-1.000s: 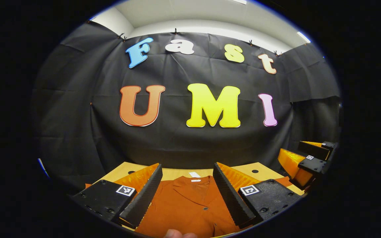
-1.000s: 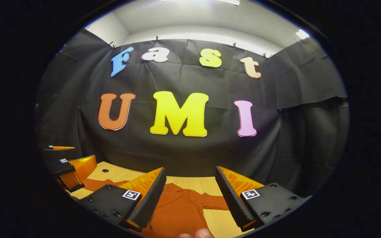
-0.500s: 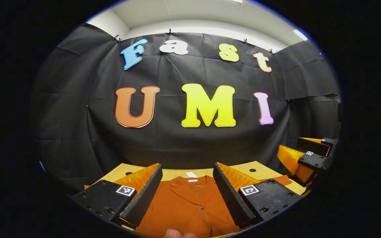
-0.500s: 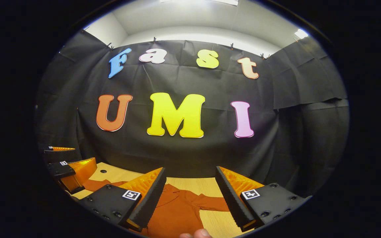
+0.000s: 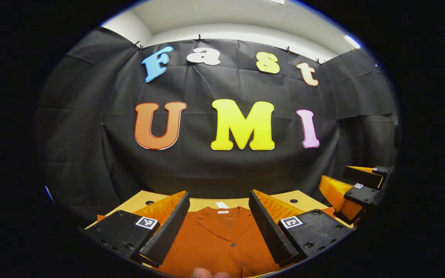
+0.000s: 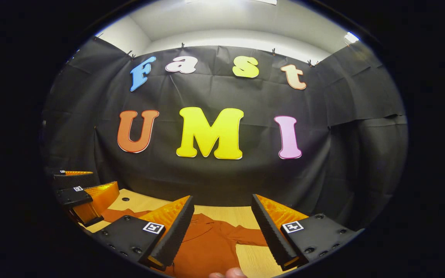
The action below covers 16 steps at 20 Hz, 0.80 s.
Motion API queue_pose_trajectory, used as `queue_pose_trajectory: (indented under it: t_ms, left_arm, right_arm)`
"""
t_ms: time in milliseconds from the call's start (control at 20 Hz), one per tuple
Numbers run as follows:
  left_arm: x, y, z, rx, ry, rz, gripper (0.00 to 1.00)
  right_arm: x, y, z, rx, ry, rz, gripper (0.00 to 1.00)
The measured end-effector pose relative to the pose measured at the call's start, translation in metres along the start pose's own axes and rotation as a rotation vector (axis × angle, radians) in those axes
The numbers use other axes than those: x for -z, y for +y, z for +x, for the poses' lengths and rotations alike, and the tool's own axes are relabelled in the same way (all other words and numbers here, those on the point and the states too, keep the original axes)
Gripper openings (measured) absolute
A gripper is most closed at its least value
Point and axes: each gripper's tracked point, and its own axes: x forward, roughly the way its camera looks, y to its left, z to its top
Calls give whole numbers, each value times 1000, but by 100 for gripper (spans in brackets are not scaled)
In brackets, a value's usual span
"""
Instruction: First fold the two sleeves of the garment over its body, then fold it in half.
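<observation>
I am holding my left claw point(image 5: 219, 227) open above the rust garment point(image 5: 222, 243), which is lying flat on the wooden table point(image 5: 303, 200) toward 6 o'clock, collar at 12. My right claw point(image 6: 222, 227) is hovering open, 1 sleeve point(image 6: 251, 236) between its fingers.

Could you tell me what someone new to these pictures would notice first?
The rust-orange garment lies flat on the wooden table, collar toward the black cloth wall, one sleeve stretched sideways. The left gripper and right gripper hover above it with jaws wide apart, holding nothing.
</observation>
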Motion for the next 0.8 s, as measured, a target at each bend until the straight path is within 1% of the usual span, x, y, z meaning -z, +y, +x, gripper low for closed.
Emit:
queue_pose_trajectory:
  t_ms: [150,250,350,450,550,700,750,800]
  left_arm:
    - [1,0,0,-8,0,2,99]
    - [4,-3,0,0,8,-3,99]
    - [5,-7,0,8,17,1,99]
    - [13,-13,2,21,36,8,99]
    - [21,-23,3,51,55,1,99]
    - [27,-39,6,69,73,7,99]
    - [29,-47,8,83,80,7,99]
    - [32,-60,10,116,88,1,99]
  right_arm:
    - [1,-3,1,5,3,8,95]
    - [6,-4,1,0,23,31,94]
    - [13,-13,1,12,44,43,94]
    - [18,-29,5,23,62,40,95]
    - [26,-49,7,24,88,37,94]
    - [41,-95,15,49,133,5,95]
    - [47,-109,17,48,150,-1,95]
    - [55,-124,20,43,172,-6,94]
